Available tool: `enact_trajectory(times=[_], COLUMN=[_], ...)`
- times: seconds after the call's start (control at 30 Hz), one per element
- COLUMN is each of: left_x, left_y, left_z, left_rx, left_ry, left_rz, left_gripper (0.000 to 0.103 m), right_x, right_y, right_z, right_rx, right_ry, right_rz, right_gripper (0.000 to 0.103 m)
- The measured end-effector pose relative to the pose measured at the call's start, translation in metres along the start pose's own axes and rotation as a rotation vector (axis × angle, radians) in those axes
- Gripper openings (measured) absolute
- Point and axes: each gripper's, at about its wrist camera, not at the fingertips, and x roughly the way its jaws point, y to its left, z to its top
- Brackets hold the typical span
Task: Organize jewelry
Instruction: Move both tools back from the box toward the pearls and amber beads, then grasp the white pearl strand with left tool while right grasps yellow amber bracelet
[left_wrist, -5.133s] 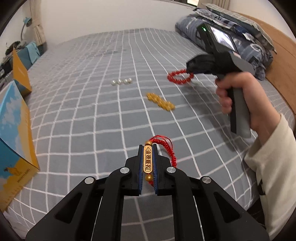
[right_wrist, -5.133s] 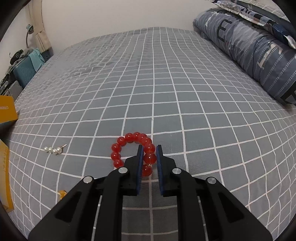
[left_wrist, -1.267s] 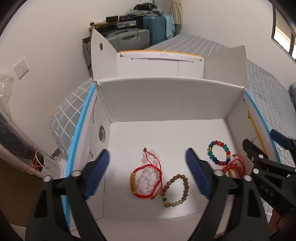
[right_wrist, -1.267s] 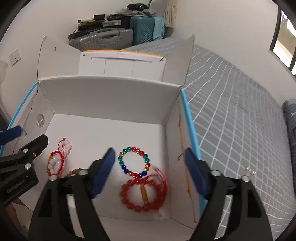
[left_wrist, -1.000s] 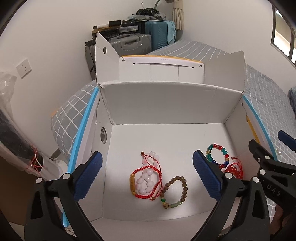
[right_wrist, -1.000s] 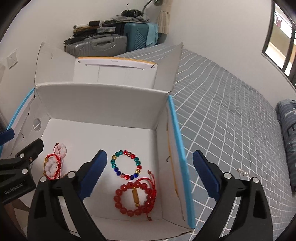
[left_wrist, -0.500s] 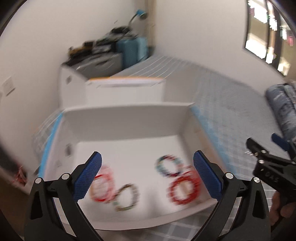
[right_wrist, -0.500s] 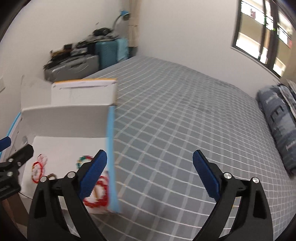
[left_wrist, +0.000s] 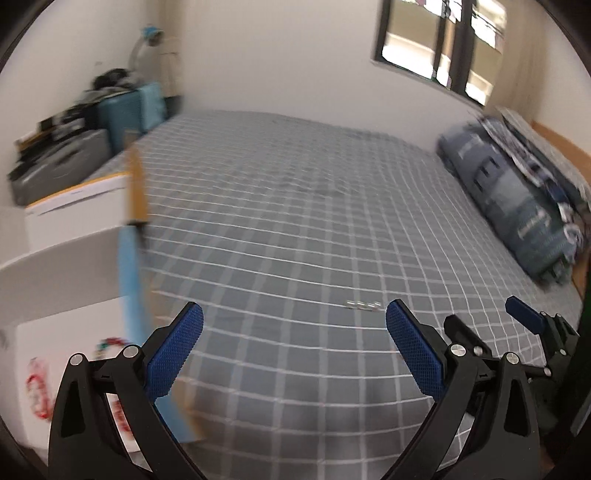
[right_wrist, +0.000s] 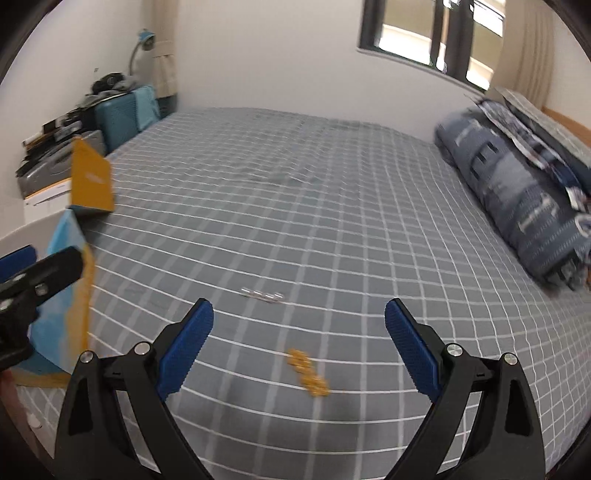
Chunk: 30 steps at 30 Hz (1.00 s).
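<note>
Both grippers are open and empty above the grey checked bed. A short pearl strand (left_wrist: 362, 304) lies on the cover ahead of my left gripper (left_wrist: 293, 341); it also shows in the right wrist view (right_wrist: 263, 294). A yellow bead bracelet (right_wrist: 308, 373) lies just ahead of my right gripper (right_wrist: 297, 341). The open white cardboard box (left_wrist: 74, 266) stands at the left, with red bracelets (left_wrist: 37, 384) blurred on its floor. The right gripper (left_wrist: 532, 332) also shows at the far right of the left wrist view. The left gripper's fingers (right_wrist: 40, 275) show at the left edge of the right wrist view.
Folded blue quilt and pillows (right_wrist: 517, 199) lie along the right side of the bed. Suitcases and clutter (right_wrist: 110, 110) stand against the wall at the far left. The box's yellow and blue flap (right_wrist: 90, 177) sticks up at the bed's left edge.
Both grippers have swung right, away from the box and over the bed. The bracelets that were held five seconds ago now lie in the box. Both jaws stay wide open.
</note>
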Motion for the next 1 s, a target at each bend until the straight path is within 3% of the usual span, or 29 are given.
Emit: enact_trajectory(times=[0.1, 0.4, 0.73, 0.87, 1.0], left_x=[0.050, 0.153, 0.210, 0.225, 0.225], left_y=[-0.030, -0.054, -0.076, -0.072, -0.073], left_z=[0.001, -0.020, -0.020, -0.023, -0.026], left_rx=[0.063, 0.064, 0.138, 0.115, 0.144], left_ry=[0.060, 0.153, 0.224, 0.269, 0.270], left_rz=[-0.017, -0.005, -0.033, -0.047, -0.024], left_gripper=[0.097, 0.097, 0.097, 0.096, 0.092], right_x=[0.022, 0.091, 0.126, 0.128, 0.127], right_y=[-0.015, -0.030, -0.024, -0.022, -0.024], right_z=[-0.012, -0.053, -0.063, -0.064, -0.064], right_rx=[0.004, -0.017, -0.039, -0.038, -0.023], right_ry=[0.033, 0.138, 0.228, 0.236, 0.248], right_rz=[-0.004, 0.043, 0.093, 0.099, 0.122], right_gripper=[0.090, 0.090, 0.090, 0.090, 0.081])
